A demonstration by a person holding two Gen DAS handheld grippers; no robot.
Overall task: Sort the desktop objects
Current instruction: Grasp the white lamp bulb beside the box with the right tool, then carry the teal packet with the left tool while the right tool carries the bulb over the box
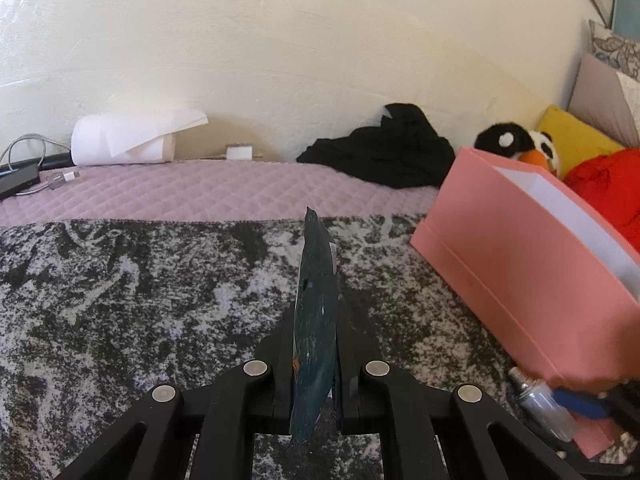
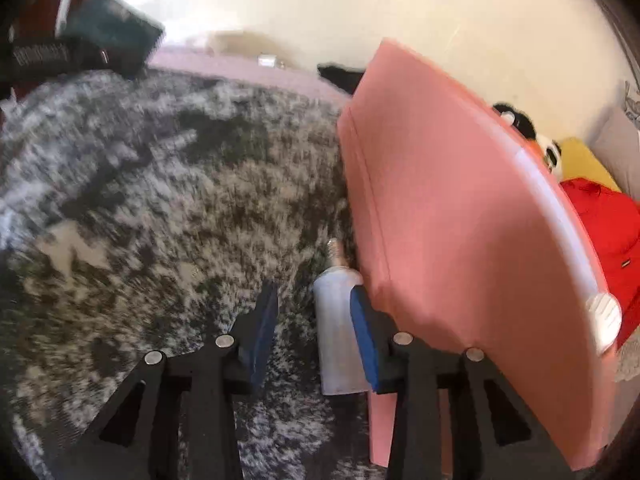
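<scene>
Left tool [image 1: 314, 344] clamped on dark packet [image 1: 316, 300]. Right tool [image 2: 316, 320] apart around silver tube [image 2: 338, 320] beside pink box [image 2: 460, 220]; better to centre, then close gently.

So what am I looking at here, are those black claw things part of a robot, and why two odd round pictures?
No robot: a person holds a two-finger gripper in each hand, with a wide-angle camera on each looking along its fingers. In the left camera's picture, the left gripper is shut on a flat dark teal packet. In the right camera's picture, the right gripper is open around a pale translucent plastic bottle lying on the grey mottled blanket, beside the pink cardboard box.
</scene>
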